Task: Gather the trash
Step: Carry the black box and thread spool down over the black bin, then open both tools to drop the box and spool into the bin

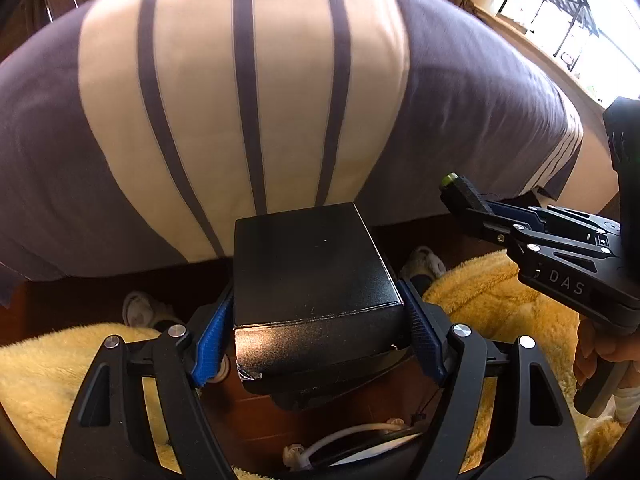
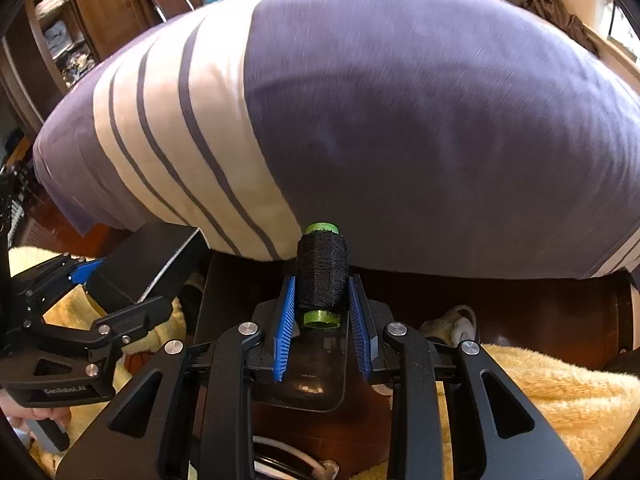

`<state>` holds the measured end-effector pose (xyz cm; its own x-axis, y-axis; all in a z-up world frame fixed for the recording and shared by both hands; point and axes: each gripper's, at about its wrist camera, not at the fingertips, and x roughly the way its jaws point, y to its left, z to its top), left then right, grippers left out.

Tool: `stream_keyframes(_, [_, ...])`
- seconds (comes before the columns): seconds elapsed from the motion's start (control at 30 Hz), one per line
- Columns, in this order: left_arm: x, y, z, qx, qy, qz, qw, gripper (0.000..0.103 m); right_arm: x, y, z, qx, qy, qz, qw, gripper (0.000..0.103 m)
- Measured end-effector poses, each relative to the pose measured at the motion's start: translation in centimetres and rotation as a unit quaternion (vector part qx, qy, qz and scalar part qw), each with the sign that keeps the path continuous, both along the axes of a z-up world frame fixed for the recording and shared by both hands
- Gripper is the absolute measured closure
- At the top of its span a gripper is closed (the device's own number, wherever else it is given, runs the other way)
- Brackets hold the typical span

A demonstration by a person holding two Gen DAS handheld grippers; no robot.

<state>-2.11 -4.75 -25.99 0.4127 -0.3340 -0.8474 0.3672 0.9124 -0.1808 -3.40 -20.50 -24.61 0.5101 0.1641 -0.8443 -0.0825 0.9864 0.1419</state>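
We judge the black box [image 1: 316, 276], clamped across its flat sides in our left claw [image 1: 318, 312], light yet crushable, and the thread spool [image 2: 322, 276], pinched around its wound middle in our right claw [image 2: 323, 300], light and grippy, both above the bed [image 2: 440, 120] edge.

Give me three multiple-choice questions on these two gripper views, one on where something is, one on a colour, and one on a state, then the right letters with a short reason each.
1. Where is the black box?
A. on the bed
B. between the left gripper pads
C. on the yellow blanket

2. What colour are the ends of the thread spool?
A. green
B. red
C. white

3. What state is the right gripper in?
A. wide open and empty
B. out of view
C. shut on the thread spool

Answers:
1 B, blue pads press both sides of the box.
2 A, a green rim shows at each end of the black thread.
3 C, both pads touch the spool's sides.
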Motion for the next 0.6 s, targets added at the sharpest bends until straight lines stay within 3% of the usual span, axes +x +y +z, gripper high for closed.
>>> stream_keyframes(0.6, [1.6, -0.7, -6.1, 0.011, 0.082, -0.013, 0.9965, 0.03, 2.4, 1.6, -4.9, 0.044, 0.07, 0.019, 0.996, 0.076])
